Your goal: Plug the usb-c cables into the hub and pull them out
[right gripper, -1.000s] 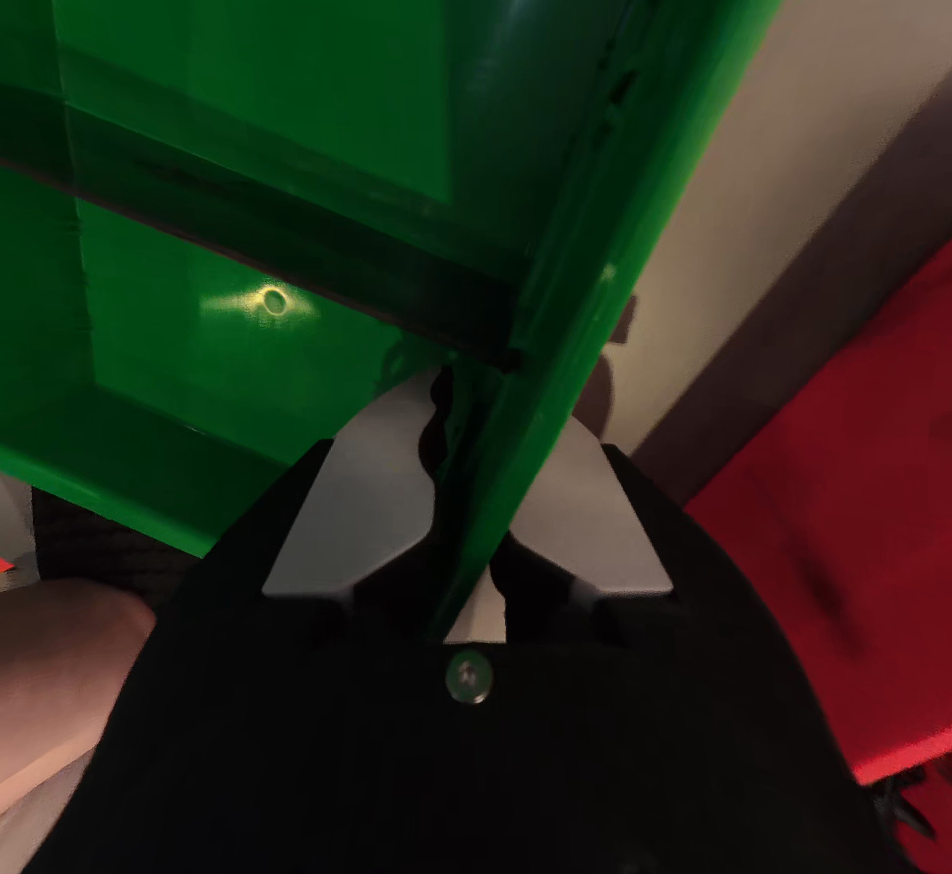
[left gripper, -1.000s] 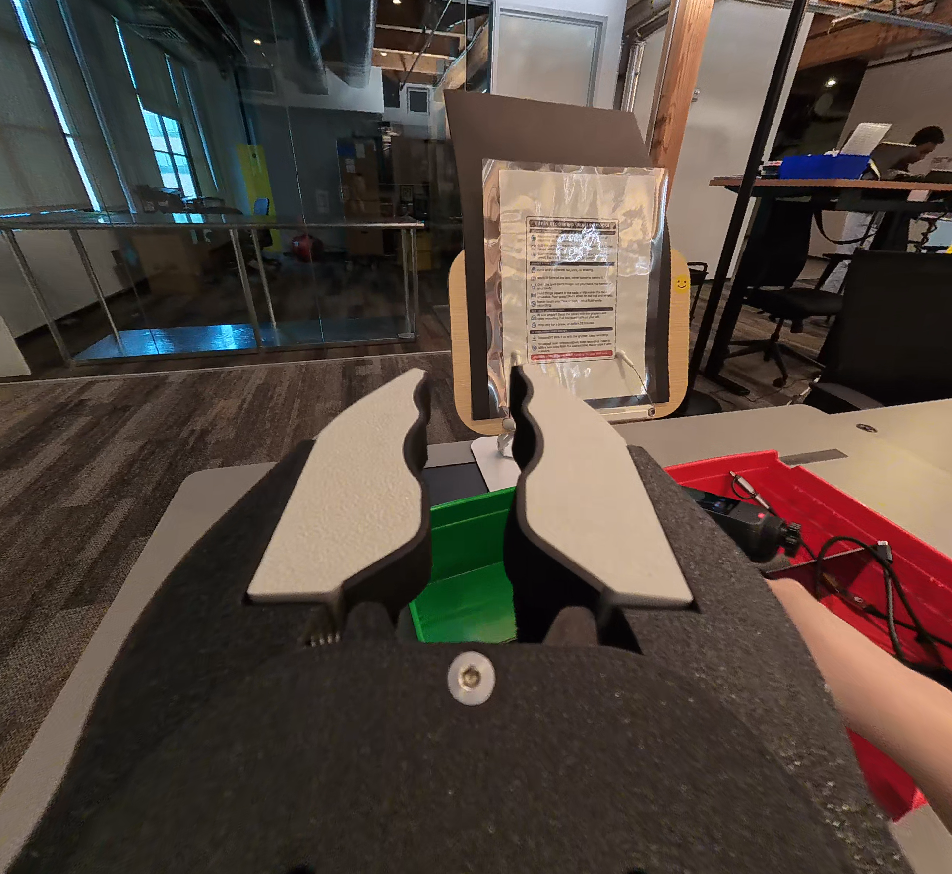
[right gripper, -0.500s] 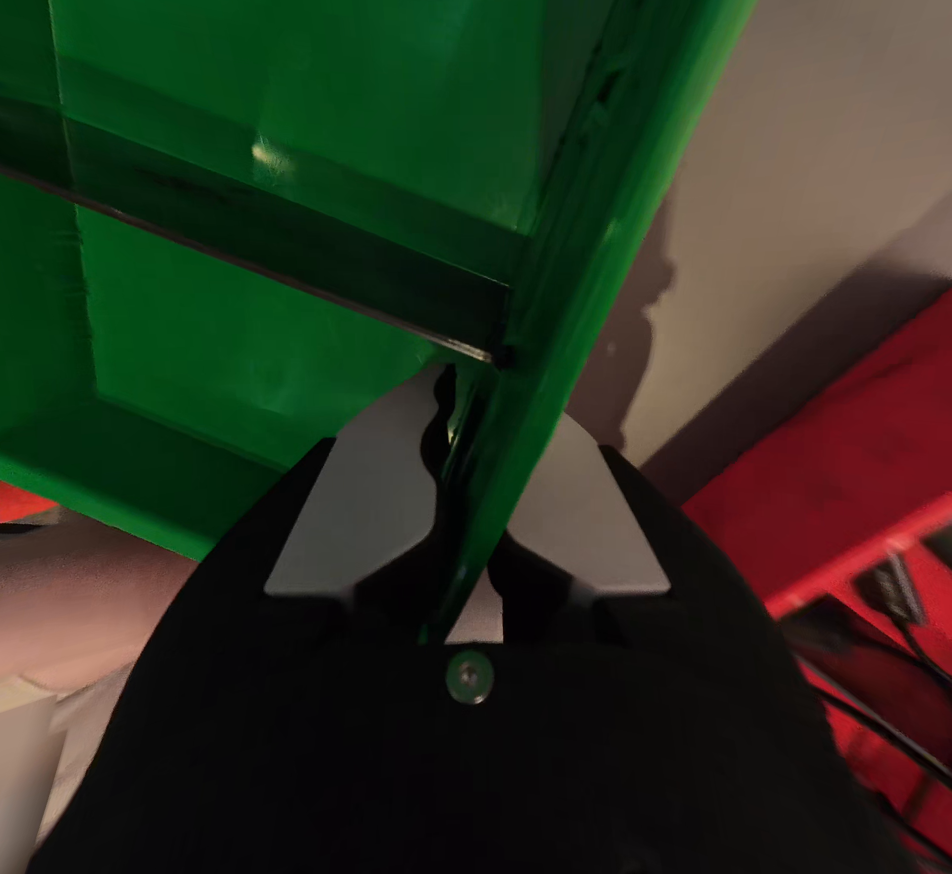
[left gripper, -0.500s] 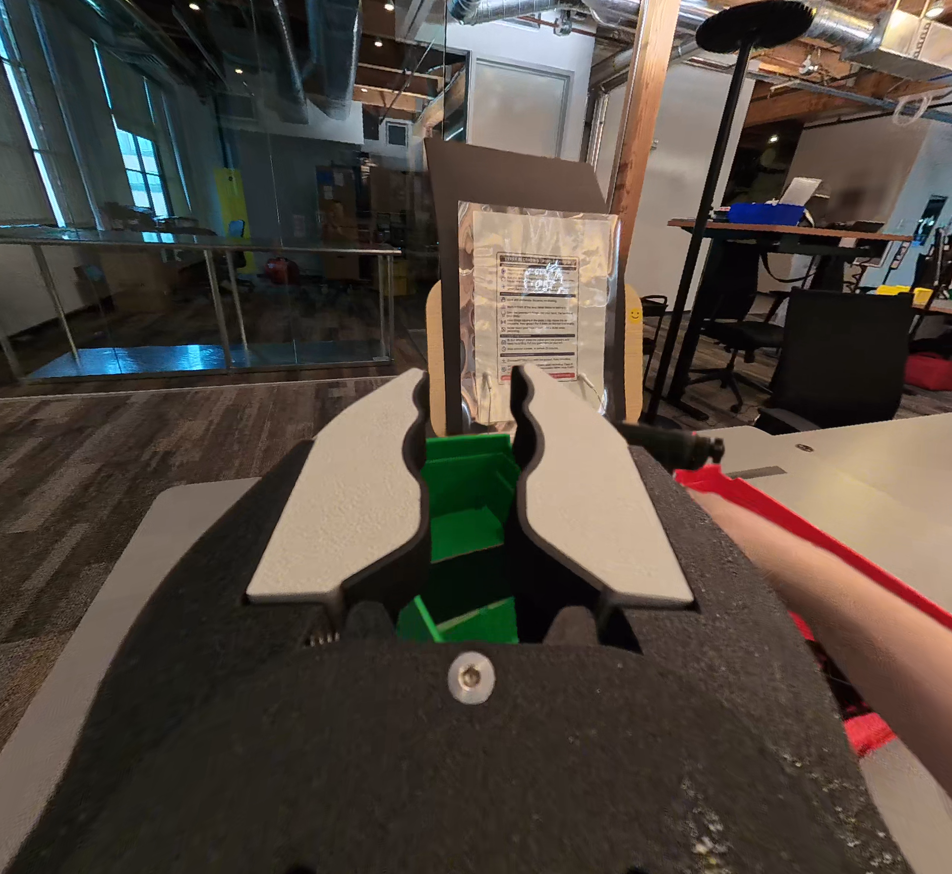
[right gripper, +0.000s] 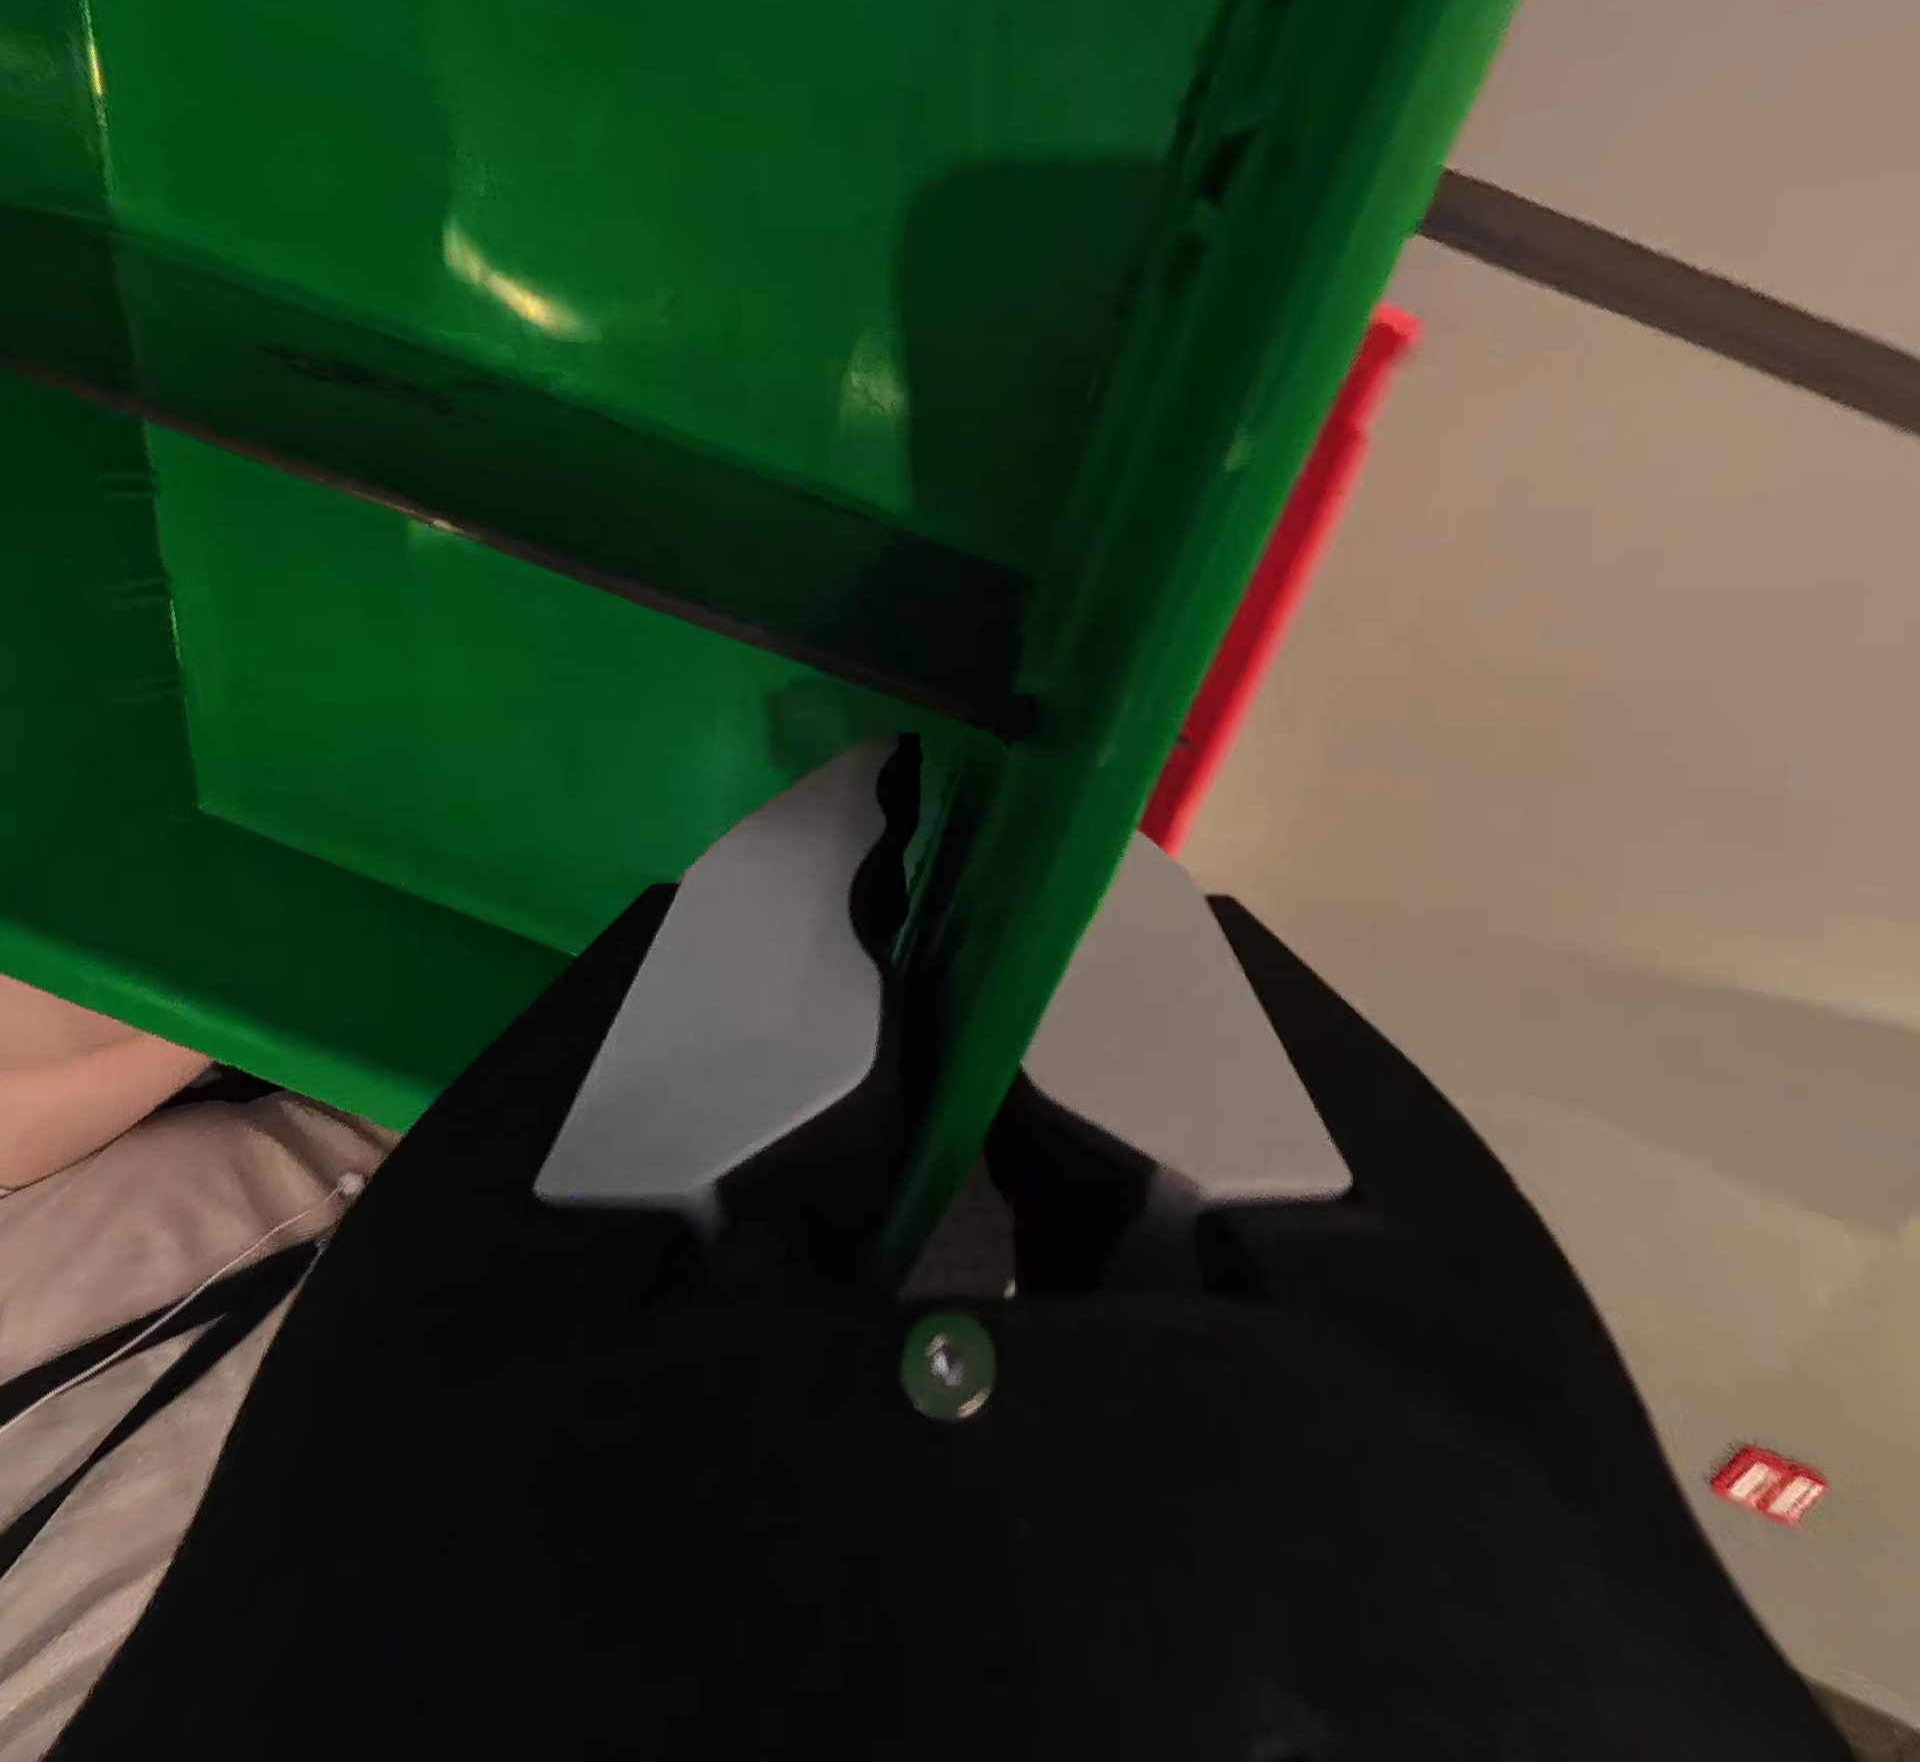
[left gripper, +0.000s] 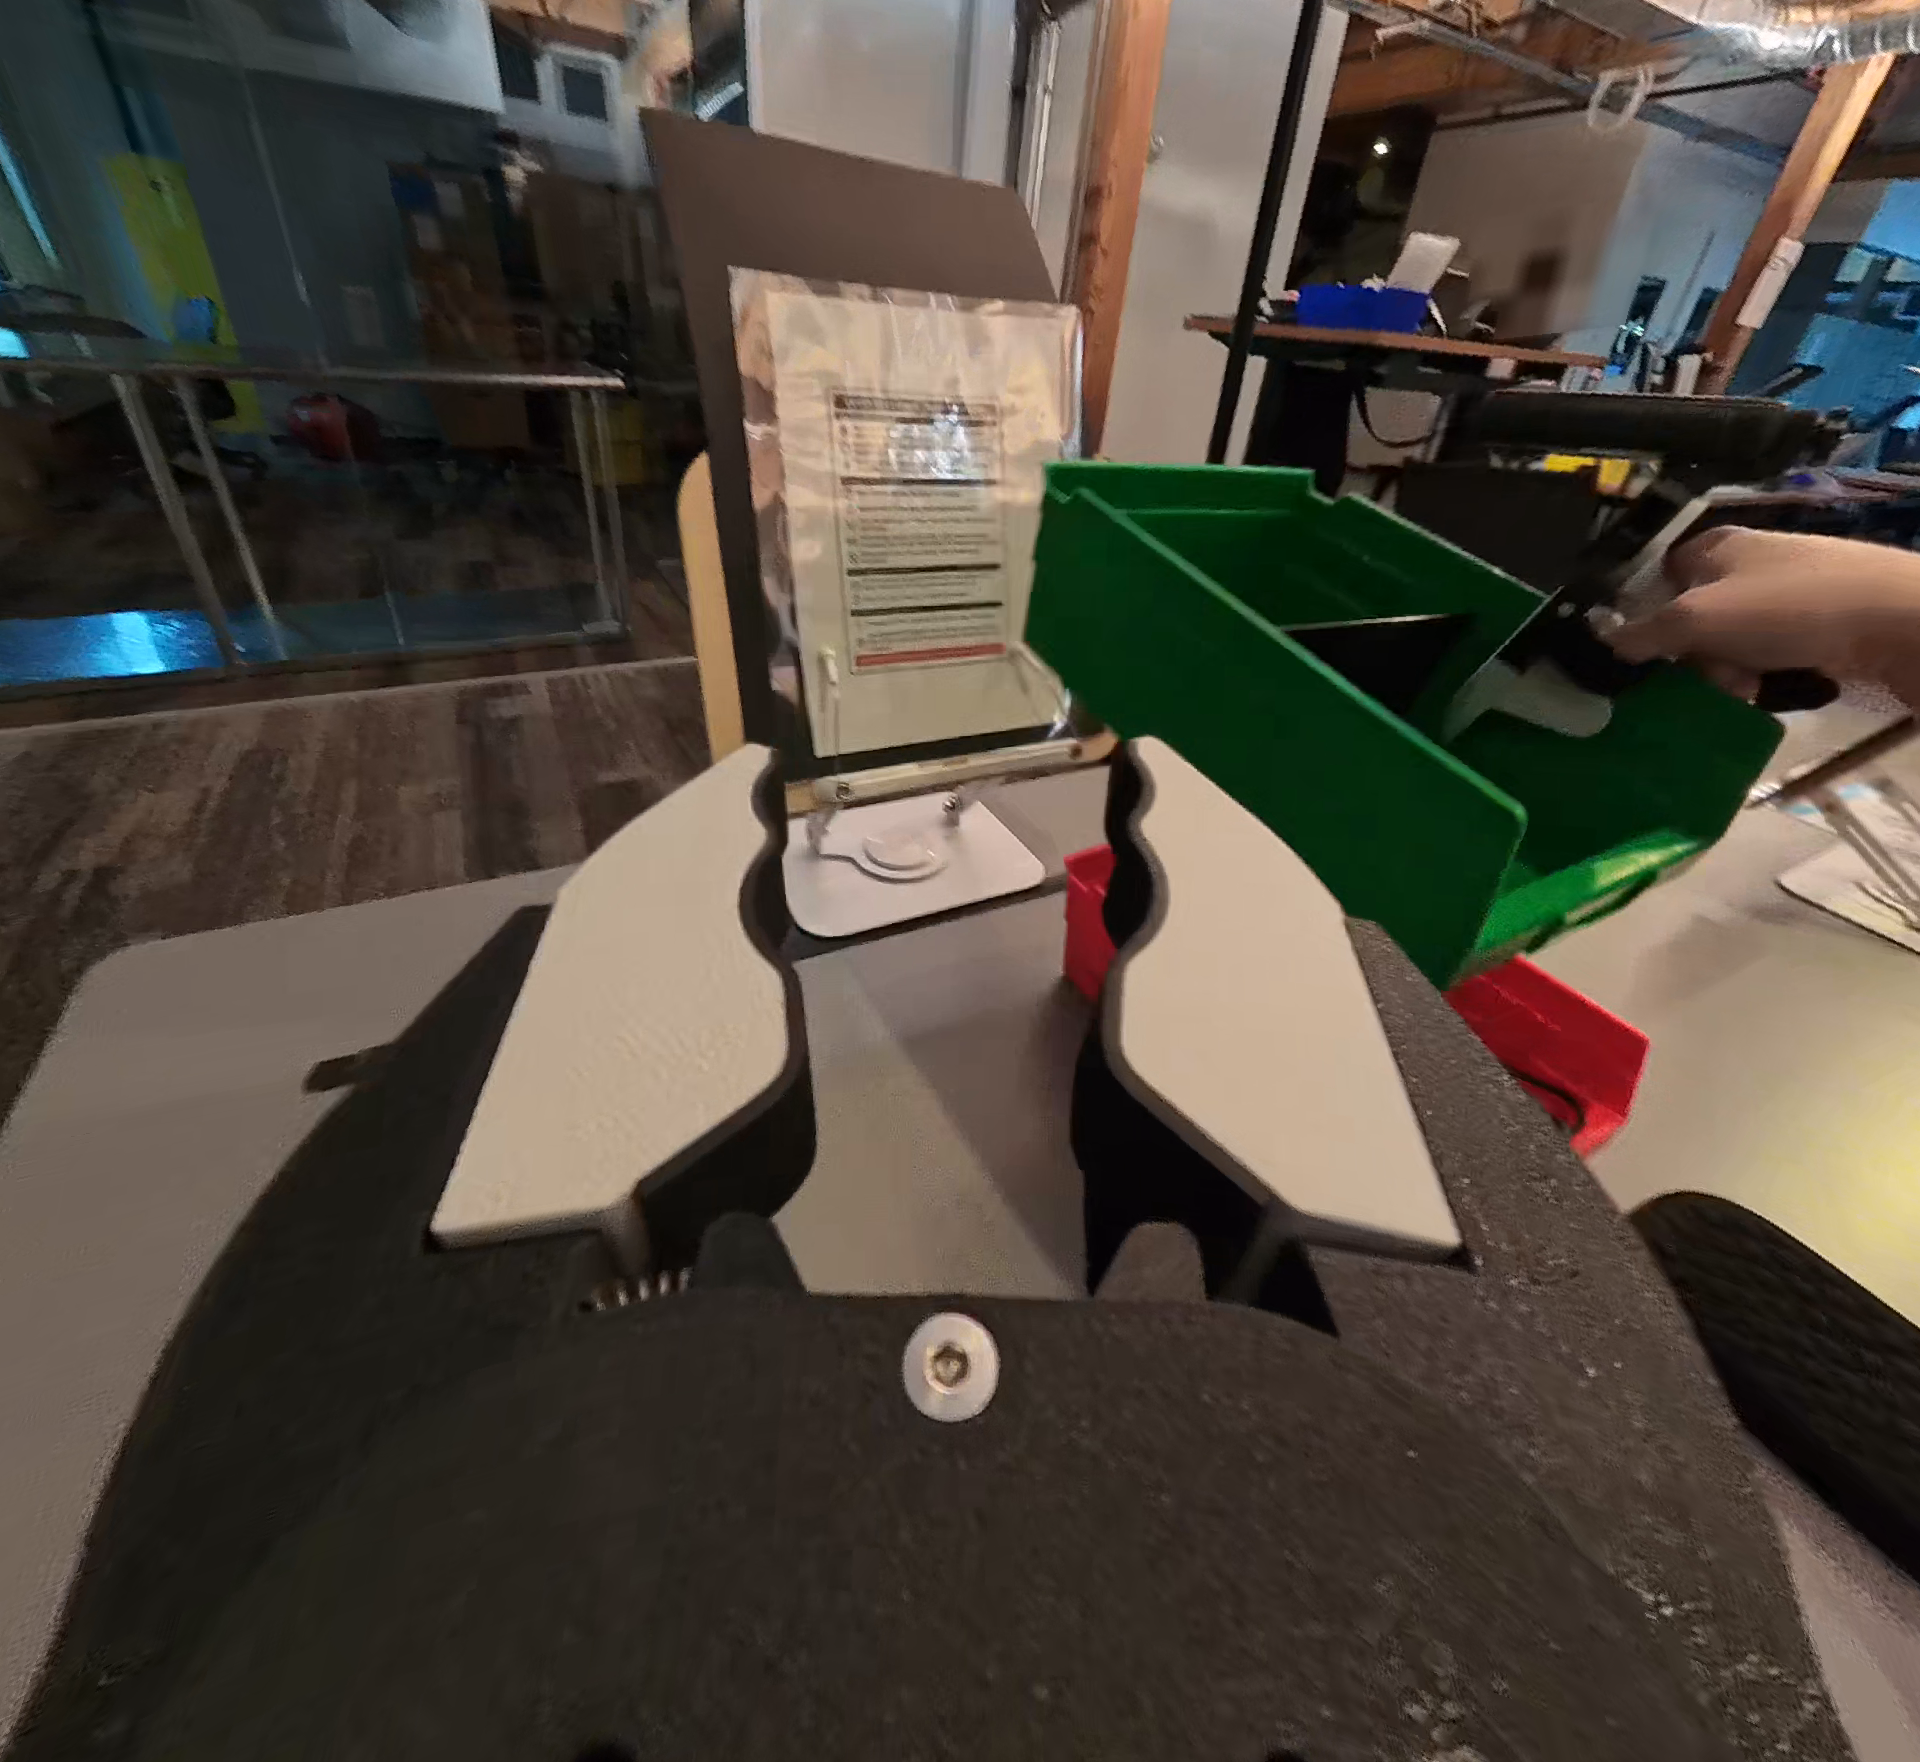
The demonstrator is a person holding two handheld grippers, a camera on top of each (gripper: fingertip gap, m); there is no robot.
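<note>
Right gripper (right gripper: 966, 839) clamped on the green bin (left gripper: 1299, 704) wall, bin lifted and tilted above the red bin (left gripper: 1538, 1037); left gripper (left gripper: 940, 777) wide, empty, over the grey table (left gripper: 208, 1006); cables, hub hidden.

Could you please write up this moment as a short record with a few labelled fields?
left gripper: jaws open, holding nothing, over the grey table
right gripper: jaws shut on a side wall of the green bin
green bin: lifted off the table, tilted, a black divider inside
red bin: on the table, below the green bin
sheet in a stand: upright at the table's far edge
hub and cables: not visible
</note>
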